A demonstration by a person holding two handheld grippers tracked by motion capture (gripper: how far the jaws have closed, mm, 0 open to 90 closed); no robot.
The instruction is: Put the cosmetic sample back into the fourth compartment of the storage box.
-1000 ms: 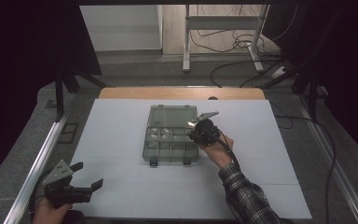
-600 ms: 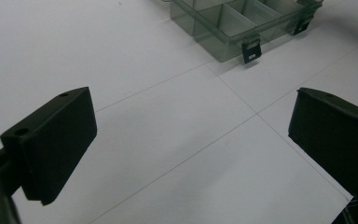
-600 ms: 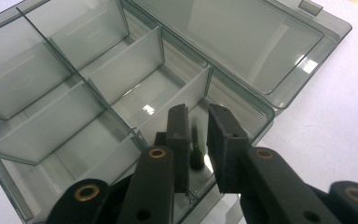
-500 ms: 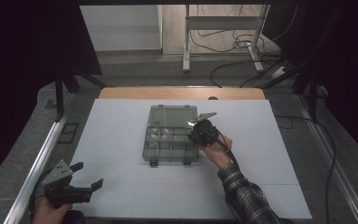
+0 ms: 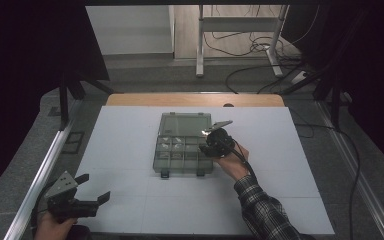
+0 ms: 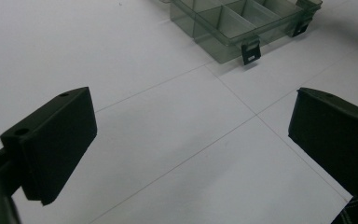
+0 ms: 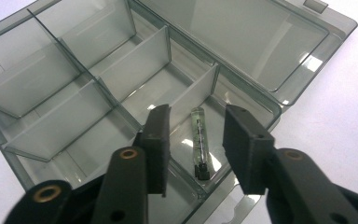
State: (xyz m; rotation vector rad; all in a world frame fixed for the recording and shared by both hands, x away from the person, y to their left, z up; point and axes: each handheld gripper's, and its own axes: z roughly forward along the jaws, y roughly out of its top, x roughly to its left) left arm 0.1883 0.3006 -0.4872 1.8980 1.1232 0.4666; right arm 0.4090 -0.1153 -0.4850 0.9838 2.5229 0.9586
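White sheet (image 5: 130,150) spread over my table, wooden edge (image 5: 195,99) at its far end, metal rail (image 5: 40,172) along the left, desk legs (image 5: 199,45) and tangled cables (image 5: 252,47) on the floor beyond

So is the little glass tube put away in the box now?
Yes. The glass tube lies in a compartment of the open box. The right hand-held gripper, jaws just opening, straddles it without touching. Left: pulling away and closing the lid. The left hand-held gripper waits open.
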